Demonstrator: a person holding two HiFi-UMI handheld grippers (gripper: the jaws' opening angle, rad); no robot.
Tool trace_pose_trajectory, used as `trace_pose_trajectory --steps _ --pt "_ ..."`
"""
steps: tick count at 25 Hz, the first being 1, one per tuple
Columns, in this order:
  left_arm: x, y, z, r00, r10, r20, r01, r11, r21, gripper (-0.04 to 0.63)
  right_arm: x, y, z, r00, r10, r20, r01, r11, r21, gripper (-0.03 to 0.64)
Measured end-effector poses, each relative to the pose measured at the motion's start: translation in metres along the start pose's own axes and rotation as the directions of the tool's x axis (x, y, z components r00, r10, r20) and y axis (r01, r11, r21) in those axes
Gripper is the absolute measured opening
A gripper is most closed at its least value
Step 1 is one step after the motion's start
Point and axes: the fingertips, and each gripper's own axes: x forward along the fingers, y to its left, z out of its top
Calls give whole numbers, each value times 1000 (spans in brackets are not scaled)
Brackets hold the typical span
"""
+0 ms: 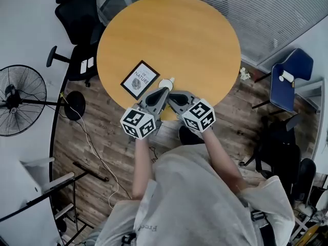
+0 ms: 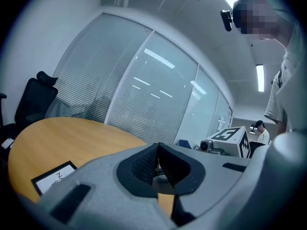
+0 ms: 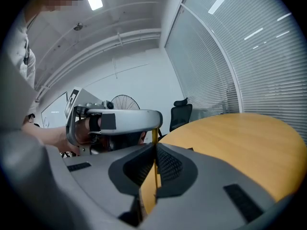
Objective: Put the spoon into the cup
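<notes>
Two hand-held claws meet at the near edge of a round wooden table (image 1: 169, 29) in an office.
Head view: the left claw (image 1: 162, 90) and right claw (image 1: 173, 95) point at a white cup (image 1: 165, 83) just beyond their tips; the spoon is unclear. Left claw view: jaws pressed together, window blinds (image 2: 144, 80) ahead. Right claw view: jaws pressed together, a fan (image 3: 125, 102) beyond.

The right gripper (image 3: 154, 147) is pressing its jaws together on a thin yellow strip (image 3: 154, 134) that is standing upright; beyond, a hand (image 3: 52, 136) is holding the left gripper (image 3: 152, 120) beside the round wooden table (image 3: 249, 138)
</notes>
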Motion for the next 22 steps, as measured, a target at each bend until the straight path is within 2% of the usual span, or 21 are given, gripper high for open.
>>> trace_pose_trajectory --steps 13,22 --pt "44 57 21 995 95 32 -95 995 13 11 40 -57 22 993 114 -4 -114 993 -16 8" --pt "51 78 2 987 153 42 -154 988 9 11 56 -70 2 989 150 -20 -150 989 -15 8"
